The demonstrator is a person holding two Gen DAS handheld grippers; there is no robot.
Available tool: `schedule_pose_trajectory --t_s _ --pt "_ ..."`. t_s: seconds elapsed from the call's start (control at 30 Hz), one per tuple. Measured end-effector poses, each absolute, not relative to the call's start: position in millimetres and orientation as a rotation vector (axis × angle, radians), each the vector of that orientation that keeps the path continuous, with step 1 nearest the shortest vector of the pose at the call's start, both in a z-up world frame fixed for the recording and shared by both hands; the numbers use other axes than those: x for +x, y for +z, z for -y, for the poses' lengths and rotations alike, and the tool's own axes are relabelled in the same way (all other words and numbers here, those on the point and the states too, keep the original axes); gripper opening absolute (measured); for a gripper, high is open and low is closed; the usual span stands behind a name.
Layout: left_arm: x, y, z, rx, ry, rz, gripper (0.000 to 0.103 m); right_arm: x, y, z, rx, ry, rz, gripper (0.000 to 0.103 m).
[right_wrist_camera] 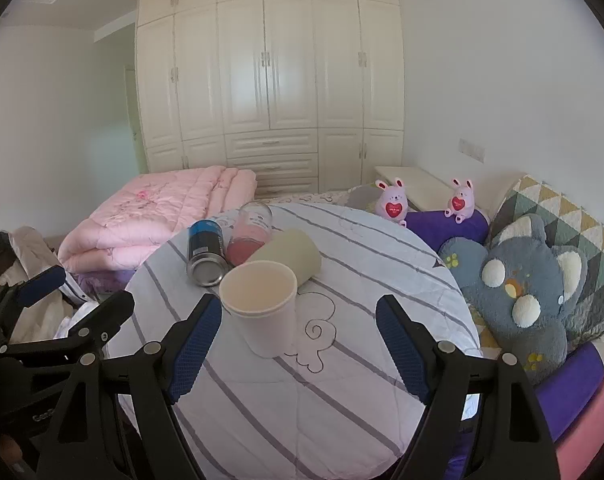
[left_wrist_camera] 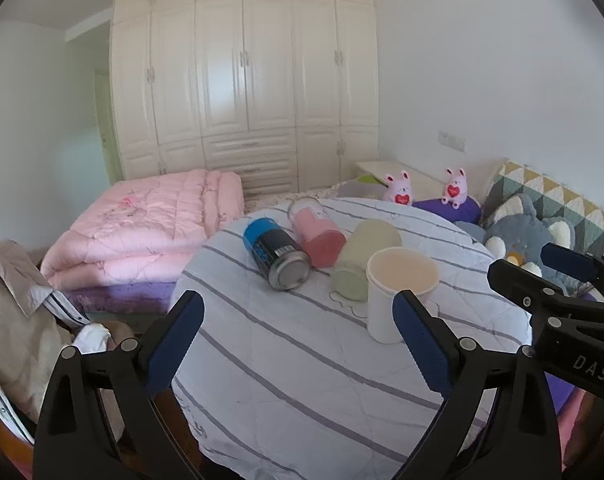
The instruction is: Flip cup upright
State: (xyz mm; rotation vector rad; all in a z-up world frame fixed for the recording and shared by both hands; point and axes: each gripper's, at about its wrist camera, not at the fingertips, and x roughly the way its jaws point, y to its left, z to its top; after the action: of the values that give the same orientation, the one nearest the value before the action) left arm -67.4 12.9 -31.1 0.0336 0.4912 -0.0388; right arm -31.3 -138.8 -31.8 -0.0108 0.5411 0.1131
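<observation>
Four containers sit together on the striped cloth [left_wrist_camera: 302, 360] in the left wrist view: we see a white cup [left_wrist_camera: 398, 292] standing mouth up right of centre, while a pale green cup [left_wrist_camera: 362, 264], a pink jar [left_wrist_camera: 316, 236] and a blue can [left_wrist_camera: 278, 256] lie on their sides just behind it, touching one another. Our left gripper [left_wrist_camera: 298, 336] is spread wide and holds nothing. If we reach past the white cup for the green one, we judge a finger could knock it over. In the right wrist view the white cup [right_wrist_camera: 262, 312] is at centre, close before our right gripper [right_wrist_camera: 298, 340], which is also wide apart and empty. The green cup [right_wrist_camera: 290, 258] leans against it behind; pulling it could make the blue can [right_wrist_camera: 204, 252] roll on the soft cloth.
</observation>
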Motion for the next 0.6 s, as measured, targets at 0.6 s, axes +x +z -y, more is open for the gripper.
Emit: schedule_pose_trajectory --t_s 0.6 --pt "-66 -42 -6 0.051 -0.037 -0.486 0.097 -34 -37 144 0.006 0.111 -0.549 0.081"
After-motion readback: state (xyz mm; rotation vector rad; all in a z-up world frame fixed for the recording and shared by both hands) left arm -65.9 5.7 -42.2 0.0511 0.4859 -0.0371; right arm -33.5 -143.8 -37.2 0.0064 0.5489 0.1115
